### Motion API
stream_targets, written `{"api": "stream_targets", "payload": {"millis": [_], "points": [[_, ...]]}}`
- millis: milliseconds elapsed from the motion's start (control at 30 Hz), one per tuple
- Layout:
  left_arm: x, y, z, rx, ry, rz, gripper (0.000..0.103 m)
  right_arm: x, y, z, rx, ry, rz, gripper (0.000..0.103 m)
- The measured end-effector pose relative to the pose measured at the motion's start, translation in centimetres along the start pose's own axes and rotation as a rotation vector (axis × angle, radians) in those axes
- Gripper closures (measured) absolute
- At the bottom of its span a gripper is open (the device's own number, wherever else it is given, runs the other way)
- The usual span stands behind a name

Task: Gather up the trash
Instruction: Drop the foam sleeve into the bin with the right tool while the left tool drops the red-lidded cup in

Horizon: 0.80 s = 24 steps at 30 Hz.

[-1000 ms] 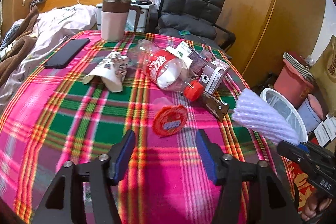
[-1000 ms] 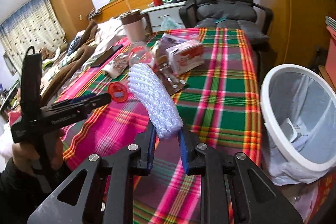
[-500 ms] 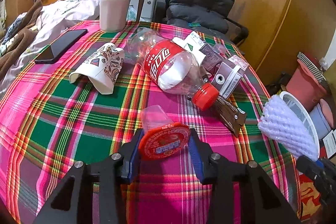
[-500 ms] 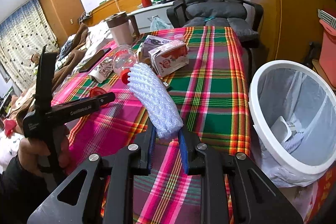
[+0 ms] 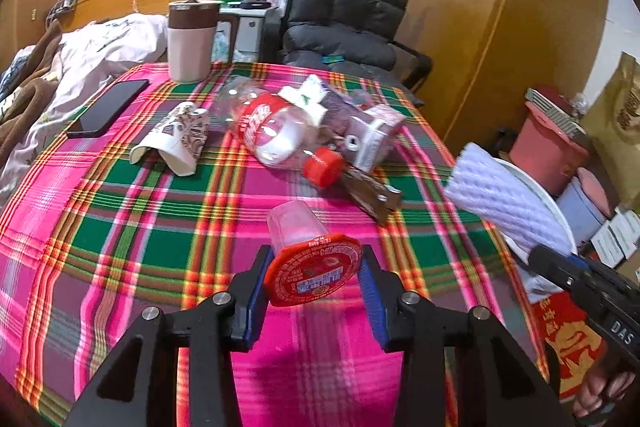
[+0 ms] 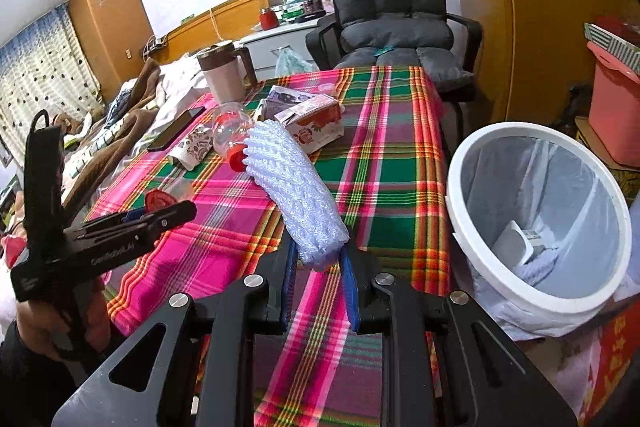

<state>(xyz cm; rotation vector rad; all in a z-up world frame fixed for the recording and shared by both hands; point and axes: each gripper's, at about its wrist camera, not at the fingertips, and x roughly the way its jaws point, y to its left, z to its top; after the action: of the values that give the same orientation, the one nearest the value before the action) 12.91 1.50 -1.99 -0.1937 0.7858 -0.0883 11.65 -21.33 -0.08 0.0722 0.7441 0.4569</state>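
Note:
My left gripper (image 5: pixel 314 281) is shut on a small clear cup with a red foil lid (image 5: pixel 314 269), held a little above the plaid tablecloth (image 5: pixel 160 235). My right gripper (image 6: pixel 318 263) is shut on the lower end of a white foam net sleeve (image 6: pixel 292 187), over the table's right side next to the white lined bin (image 6: pixel 454 195). On the table lie a clear bottle with a red label and cap (image 5: pixel 276 131), a crushed paper cup (image 5: pixel 176 139), small cartons (image 5: pixel 374 139) and a brown wrapper (image 5: pixel 372 195).
A black phone (image 5: pixel 108 107) and a tall lidded mug (image 5: pixel 192 39) stand at the table's far left. A grey padded chair (image 5: pixel 344 27) is behind the table, a bed to the left. Pink tubs (image 5: pixel 548 151) and boxes crowd the floor beyond the bin.
My left gripper moved onto the red-lidded cup, closed on it and raised it off the cloth. The right gripper keeps its hold on the foam sleeve and has hardly shifted.

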Motion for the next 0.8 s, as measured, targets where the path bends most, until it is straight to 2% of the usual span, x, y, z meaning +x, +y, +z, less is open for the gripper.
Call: {"api": "stream_targets", "payload": {"millis": [300, 800], "points": [[-0.8, -3.0, -0.1, 0.050, 0.003, -0.063, 0.061, -1.3, -1.3, -0.4, 0.030, -0.019, -0.032, 0.080], [0.2, -9.8, 1.2, 0.167, 0.004, -0.170, 0.061, -3.5, -5.7, -1.1, 0.108, -0.047, -0.129, 0.080]]}}
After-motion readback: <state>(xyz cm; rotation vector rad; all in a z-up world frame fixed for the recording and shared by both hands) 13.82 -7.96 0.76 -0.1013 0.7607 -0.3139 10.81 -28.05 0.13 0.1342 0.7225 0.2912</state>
